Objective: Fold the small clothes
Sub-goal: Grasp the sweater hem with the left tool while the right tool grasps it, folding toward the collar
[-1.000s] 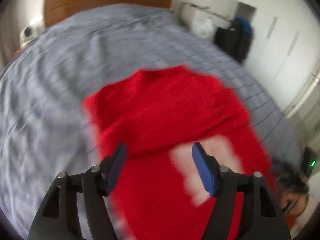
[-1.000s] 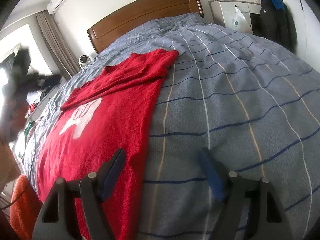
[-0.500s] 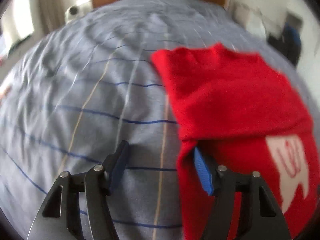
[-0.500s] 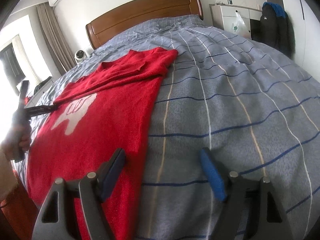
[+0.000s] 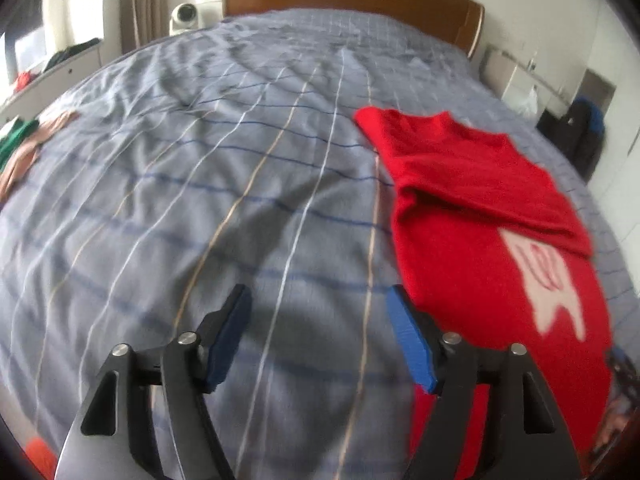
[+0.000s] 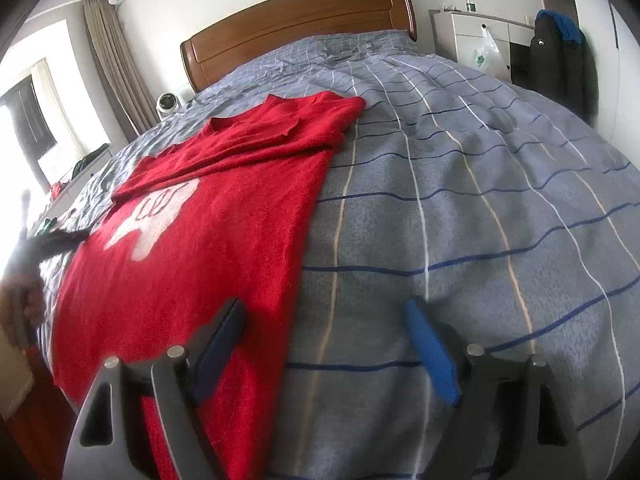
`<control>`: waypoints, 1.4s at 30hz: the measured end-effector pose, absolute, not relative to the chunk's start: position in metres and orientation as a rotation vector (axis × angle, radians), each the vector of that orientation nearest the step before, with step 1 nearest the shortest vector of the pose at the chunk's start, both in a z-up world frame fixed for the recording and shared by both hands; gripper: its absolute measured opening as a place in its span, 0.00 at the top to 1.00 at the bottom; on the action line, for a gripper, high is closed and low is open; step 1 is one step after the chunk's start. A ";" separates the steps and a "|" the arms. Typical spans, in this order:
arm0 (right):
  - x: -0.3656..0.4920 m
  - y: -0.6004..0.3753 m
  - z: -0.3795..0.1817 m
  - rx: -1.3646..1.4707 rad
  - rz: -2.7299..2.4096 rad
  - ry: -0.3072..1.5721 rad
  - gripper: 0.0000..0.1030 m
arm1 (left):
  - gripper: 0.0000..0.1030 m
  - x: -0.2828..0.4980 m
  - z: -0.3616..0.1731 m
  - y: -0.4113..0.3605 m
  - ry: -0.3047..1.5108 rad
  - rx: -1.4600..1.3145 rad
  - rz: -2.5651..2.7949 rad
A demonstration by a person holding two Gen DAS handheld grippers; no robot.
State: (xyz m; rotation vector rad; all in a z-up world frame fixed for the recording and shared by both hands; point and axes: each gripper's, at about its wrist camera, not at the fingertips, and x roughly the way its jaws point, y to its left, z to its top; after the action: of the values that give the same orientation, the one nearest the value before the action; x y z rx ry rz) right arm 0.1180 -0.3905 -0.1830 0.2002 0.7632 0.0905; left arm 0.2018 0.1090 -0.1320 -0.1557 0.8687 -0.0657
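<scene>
We find a red sweater (image 6: pixel 224 216) lying flat on a bed under a grey-blue striped cover (image 6: pixel 460 200), its neck end toward the wooden headboard (image 6: pixel 304 32) and its hem at the foot edge nearest us. Both sleeves are folded across the chest, and a white printed motif (image 6: pixel 156 216) shows just below the folded sleeve. We note the right gripper (image 6: pixel 324 344) hanging over the sweater's right side edge near the hem: its left finger stands above red fabric, its right finger above bare cover, and its jaws are opening with nothing clasped between the pads. The left gripper (image 5: pixel 316 336) hangs over the bare cover just beside the sweater's opposite side edge; its right finger (image 5: pixel 408 340) sits at that edge, though we cannot tell whether it touches the cloth. Its jaws too are opening, wide apart, with only bedcover between them. A few other garments (image 5: pixel 20 148) lie at the far left edge of the bed. A small white camera (image 5: pixel 185 16) stands beside the headboard.
</scene>
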 end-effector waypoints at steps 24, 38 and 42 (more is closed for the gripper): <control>0.084 -0.393 -0.130 0.220 0.138 0.715 0.19 | 0.16 0.120 -0.130 0.142 0.879 -0.320 -0.273; 0.080 -0.355 -0.204 0.332 0.331 1.167 0.62 | 0.80 0.089 -0.170 0.043 1.139 -0.091 -0.467; 0.079 -0.358 -0.203 0.350 0.340 1.177 0.95 | 0.98 0.085 -0.172 0.051 1.168 -0.172 -0.474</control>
State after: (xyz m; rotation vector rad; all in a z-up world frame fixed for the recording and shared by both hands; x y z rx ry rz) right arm 0.0789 -0.3577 -0.2026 0.3504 1.1766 0.3404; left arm 0.0846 0.0507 -0.1721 -0.1720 1.1685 -0.4738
